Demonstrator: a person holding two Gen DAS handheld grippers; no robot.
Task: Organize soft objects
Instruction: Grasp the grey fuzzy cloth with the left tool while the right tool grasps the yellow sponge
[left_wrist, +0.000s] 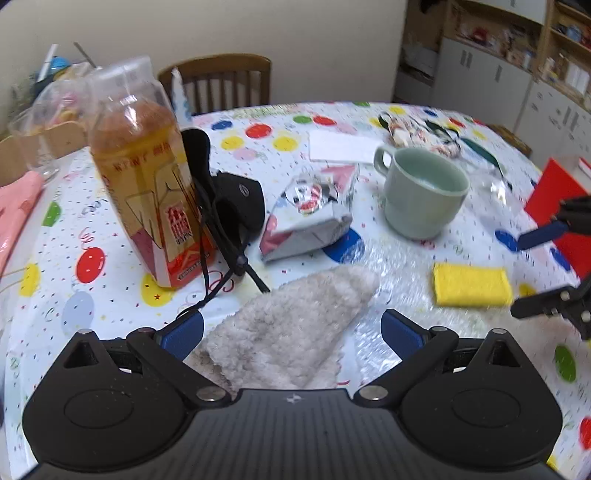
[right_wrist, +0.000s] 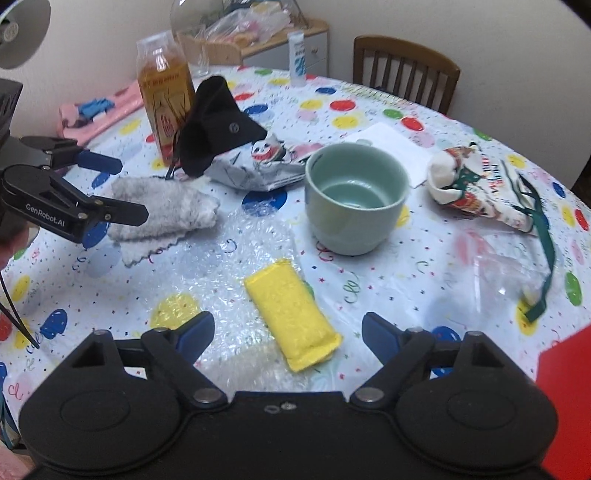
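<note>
A fluffy grey cloth (left_wrist: 295, 314) lies folded on the party-print tablecloth (left_wrist: 92, 206). My left gripper (left_wrist: 291, 328) hovers over its near end, jaws open wide on either side, pads not pressing. A yellow sponge (right_wrist: 291, 314) lies flat on bubble wrap; my right gripper (right_wrist: 288, 330) is open around its near end without gripping. In the left wrist view the sponge (left_wrist: 471, 284) sits right of the cloth, with the right gripper (left_wrist: 528, 273) beside it. The right wrist view shows the left gripper (right_wrist: 122, 188) over the grey cloth (right_wrist: 162, 206). A black fabric pouch (left_wrist: 236, 199) with cords leans behind.
A tea bottle (left_wrist: 147, 177) stands left of the pouch. A foil snack bag (left_wrist: 310, 214) and a green mug (left_wrist: 421, 195) sit behind the cloth and sponge. A printed drawstring bag (right_wrist: 476, 184) lies at the right, a red box (right_wrist: 565, 387) at the near right edge.
</note>
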